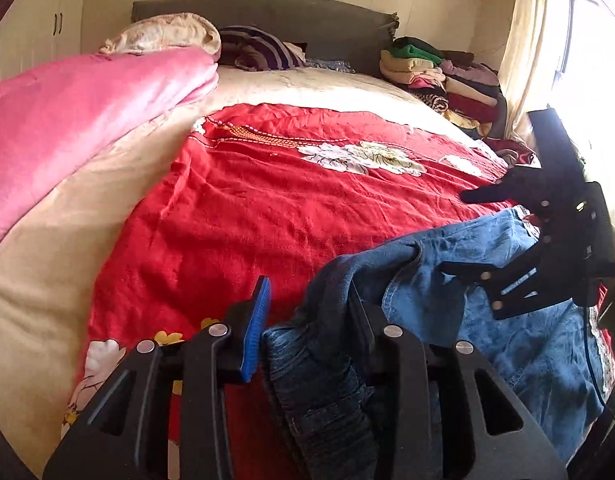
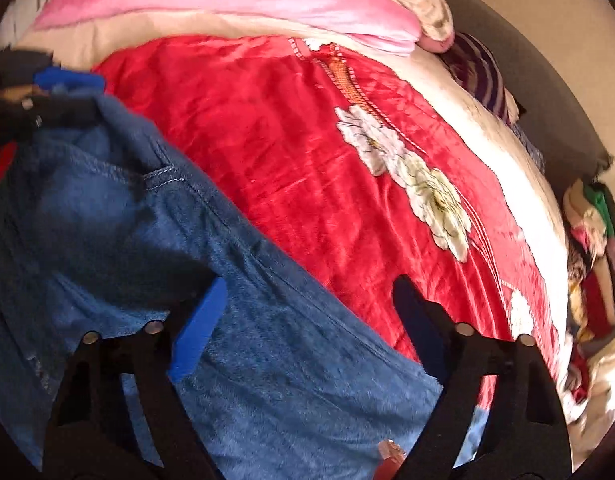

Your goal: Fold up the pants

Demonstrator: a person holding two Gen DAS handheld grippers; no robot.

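The bed [image 1: 67, 320] filled the room, its red flowered blanket [image 1: 267, 208] spread across the middle, a pink quilt [image 1: 75, 120] bunched along one side and a pile of folded clothes [image 1: 439, 80] by the headboard. The jeans [image 2: 247, 360] lay crumpled at the near edge of the blanket, partly lifted. The left hand-held gripper [image 1: 307, 320] stood part open with a thick bunch of denim, apparently the waistband, between its fingers; I could not tell whether it truly pinched. The right hand-held gripper [image 2: 307, 312] stood wide apart over the lighter denim, gripping nothing. My worry was that the heavy bunch would slide out of that loose hold, or that a lift would drag the blanket along. I could read no label or writing anywhere.
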